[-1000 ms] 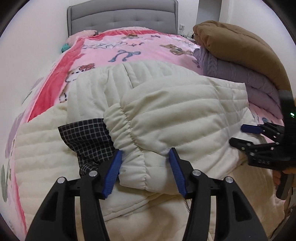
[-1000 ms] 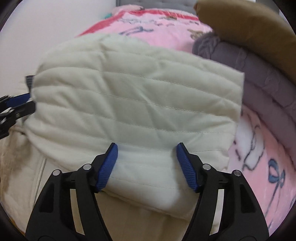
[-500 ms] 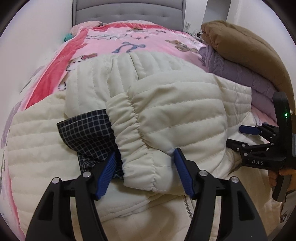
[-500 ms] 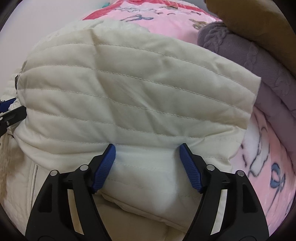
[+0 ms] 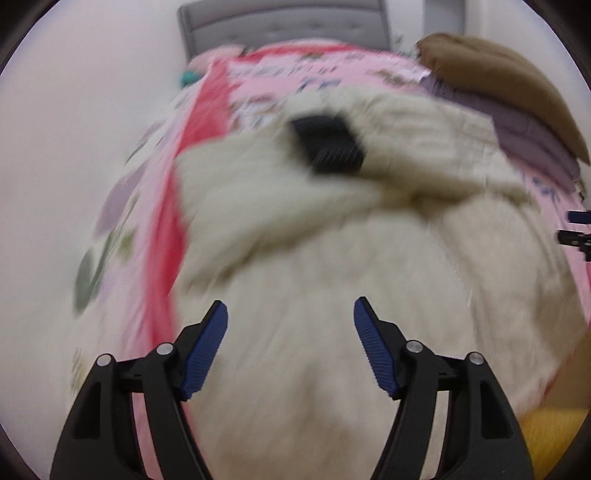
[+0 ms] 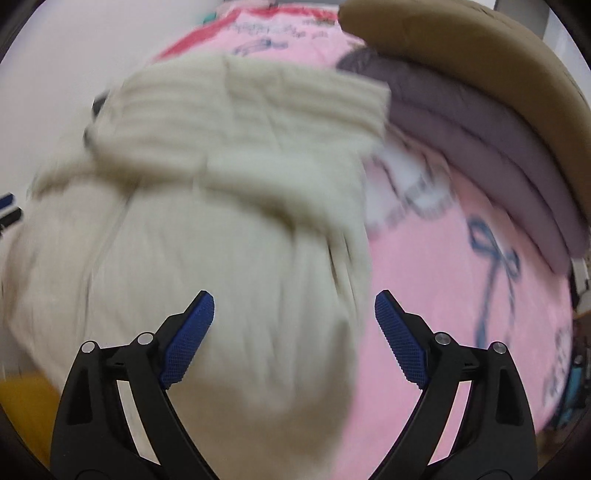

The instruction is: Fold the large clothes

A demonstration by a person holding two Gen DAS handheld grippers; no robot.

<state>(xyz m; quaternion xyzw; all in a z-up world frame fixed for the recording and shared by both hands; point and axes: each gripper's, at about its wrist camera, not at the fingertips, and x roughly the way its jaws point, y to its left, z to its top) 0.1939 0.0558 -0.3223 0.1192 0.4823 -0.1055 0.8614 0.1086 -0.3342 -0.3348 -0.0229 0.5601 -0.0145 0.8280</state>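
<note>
At nine o'clock in the left wrist view a pale wall [image 5: 74, 129] fills the side, and a red-edged pink blanket [image 5: 258, 85] with printed bows covers the bed up to a grey tufted headboard [image 5: 284, 22] at twelve o'clock. The cream quilted jacket [image 5: 332, 258] lies spread over the blanket in the centre, blurred, with a sleeve folded across its upper part and a patch of dark checked lining [image 5: 325, 144] showing near twelve o'clock. The left gripper [image 5: 290, 325] stands wide above the jacket's lower part; its jaws have just been opening, with nothing pinched between the blue pads. At two o'clock a folded mauve knit [image 5: 524, 136] lies under a brown garment [image 5: 498, 74].

In the right wrist view the jacket [image 6: 221, 221] fills nine to twelve o'clock, its right edge running down to six o'clock. The right gripper [image 6: 293, 312] is spread wide over that edge, jaws just having opened, gripping nothing. Pink blanket [image 6: 461, 295] lies at three o'clock, the mauve and brown pile at one o'clock.
</note>
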